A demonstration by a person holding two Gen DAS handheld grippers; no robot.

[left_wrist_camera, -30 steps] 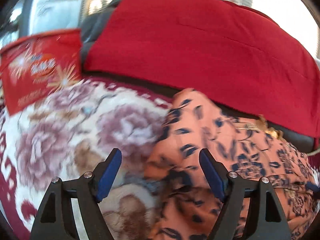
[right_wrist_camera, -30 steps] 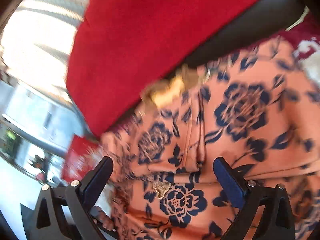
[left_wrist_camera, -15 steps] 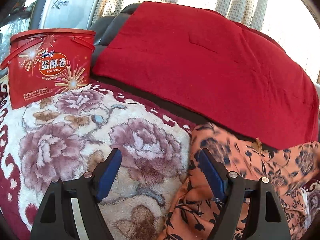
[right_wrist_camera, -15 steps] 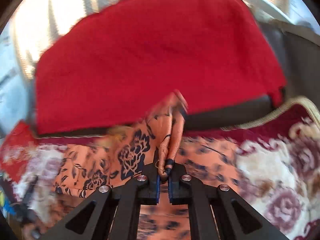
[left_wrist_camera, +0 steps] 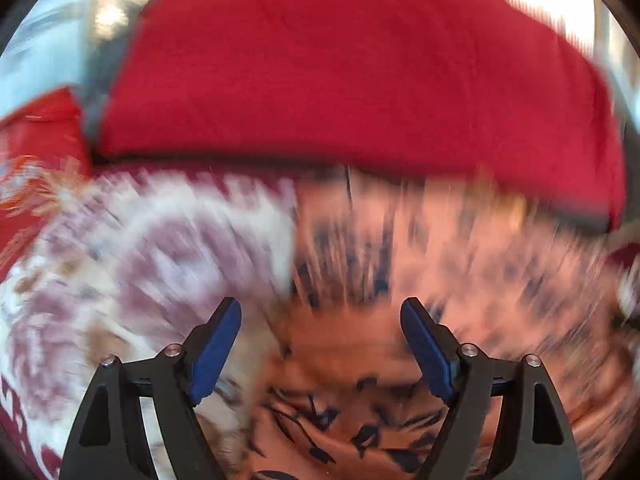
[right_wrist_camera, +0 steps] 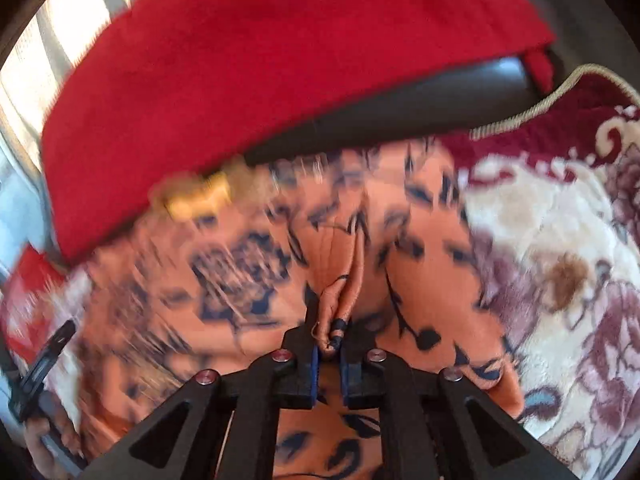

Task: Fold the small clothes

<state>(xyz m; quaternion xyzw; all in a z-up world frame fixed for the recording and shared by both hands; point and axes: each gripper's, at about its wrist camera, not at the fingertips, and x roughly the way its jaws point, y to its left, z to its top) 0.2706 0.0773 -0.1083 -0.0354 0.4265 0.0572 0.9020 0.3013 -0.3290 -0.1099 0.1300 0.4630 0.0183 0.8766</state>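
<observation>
An orange garment with dark blue flowers lies rumpled on a floral blanket. My right gripper is shut on a bunched fold of the garment and holds it just above the rest of the cloth. In the left wrist view the garment is blurred and spreads from the middle to the right. My left gripper is open and empty, low over the garment's left edge. The left gripper's tip shows at the left edge of the right wrist view.
A red cloth covers a dark sofa back behind the blanket. A red box stands at the far left. Bright curtained windows are behind.
My right gripper has closed on a fold of the garment and keeps hold of it while it moves. My left gripper, still open, has swung right and down toward the garment.
</observation>
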